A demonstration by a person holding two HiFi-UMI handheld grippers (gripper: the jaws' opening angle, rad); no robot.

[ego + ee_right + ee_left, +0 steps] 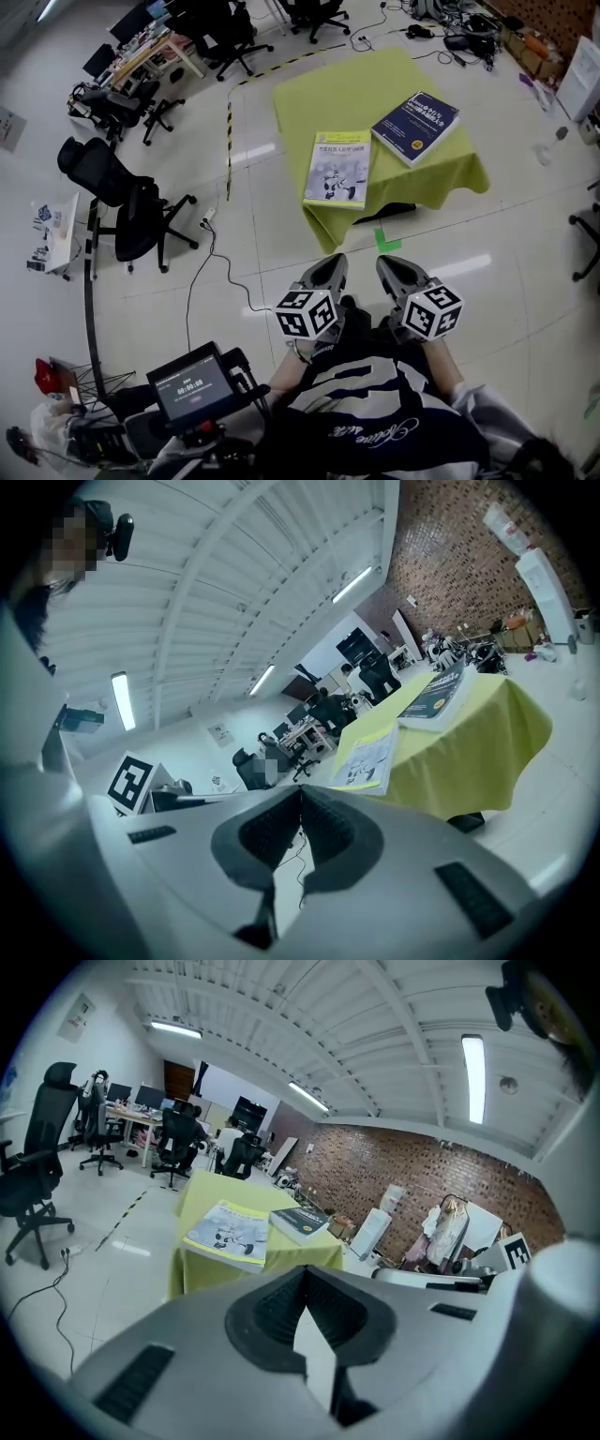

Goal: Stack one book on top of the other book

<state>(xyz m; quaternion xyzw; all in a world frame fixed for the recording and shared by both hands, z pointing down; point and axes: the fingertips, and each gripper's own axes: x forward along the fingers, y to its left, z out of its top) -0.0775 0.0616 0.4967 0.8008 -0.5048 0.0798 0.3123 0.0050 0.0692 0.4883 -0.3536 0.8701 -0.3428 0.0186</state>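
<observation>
Two books, nothing stacked yet
Yellow book (338, 169) lies at the worktop's (356, 89) near edge, blue book (415, 127) farther back on it, seemingly not overlapping. Left gripper (330, 262) and right gripper (394, 263) are closed, empty, short of the worktop; the whole stacking remains.

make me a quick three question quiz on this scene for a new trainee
1. True or false: the blue book lies on top of the yellow book.
2. The left gripper and the right gripper are: A) each shut on a book; B) both shut and empty; C) both wide open.
3. What colour is the cloth under the books?
Key: 1 false, they lie side by side, apart. 2 B. 3 yellow-green.
</observation>
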